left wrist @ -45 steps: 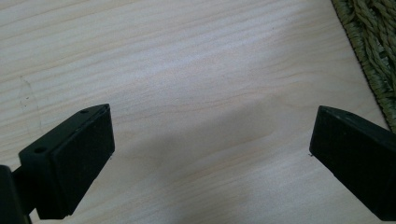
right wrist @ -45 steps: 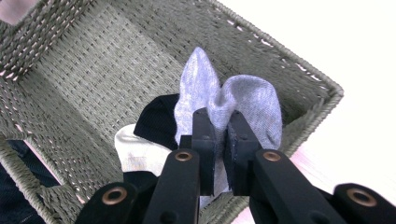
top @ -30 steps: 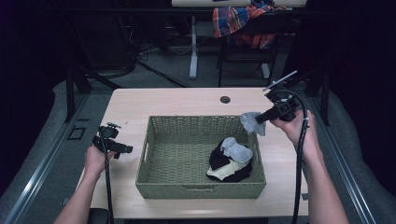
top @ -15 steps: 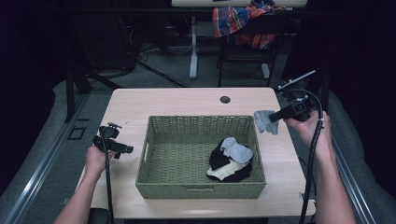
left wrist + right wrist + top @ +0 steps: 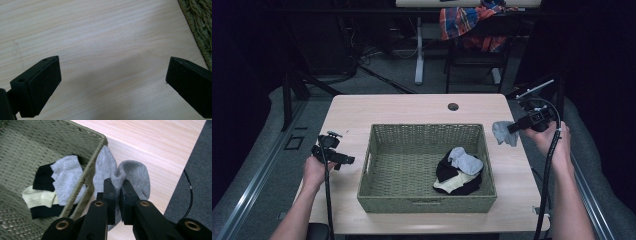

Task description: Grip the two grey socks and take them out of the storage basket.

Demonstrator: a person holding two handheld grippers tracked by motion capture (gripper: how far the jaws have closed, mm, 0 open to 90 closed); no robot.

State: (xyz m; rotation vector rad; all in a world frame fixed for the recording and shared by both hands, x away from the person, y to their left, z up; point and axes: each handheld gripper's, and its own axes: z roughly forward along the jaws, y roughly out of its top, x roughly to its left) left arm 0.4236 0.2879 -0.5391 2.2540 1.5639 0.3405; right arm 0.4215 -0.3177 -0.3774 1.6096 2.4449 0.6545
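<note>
A green woven basket (image 5: 377, 175) stands mid-table and holds a small pile of socks (image 5: 458, 172): grey, black and cream. My right gripper (image 5: 514, 127) is shut on a grey sock (image 5: 503, 133), which hangs just right of the basket's far right corner. In the right gripper view the grey sock (image 5: 132, 173) is pinched between the jaws beside the basket rim (image 5: 92, 165), with the pile of socks (image 5: 53, 186) inside. My left gripper (image 5: 338, 160) rests low over the table left of the basket, open. The left gripper view shows its jaws wide apart over bare wood with nothing between them.
The light wooden table (image 5: 412, 110) has a round cable hole (image 5: 453, 106) near its far edge. A chair with a plaid cloth (image 5: 472, 22) stands behind the table. Grey floor and a cable (image 5: 187, 185) lie off the table's right edge.
My right gripper has carried the grey sock rightward and slightly down, away from over the basket's corner to beside it. The left gripper has stayed in place.
</note>
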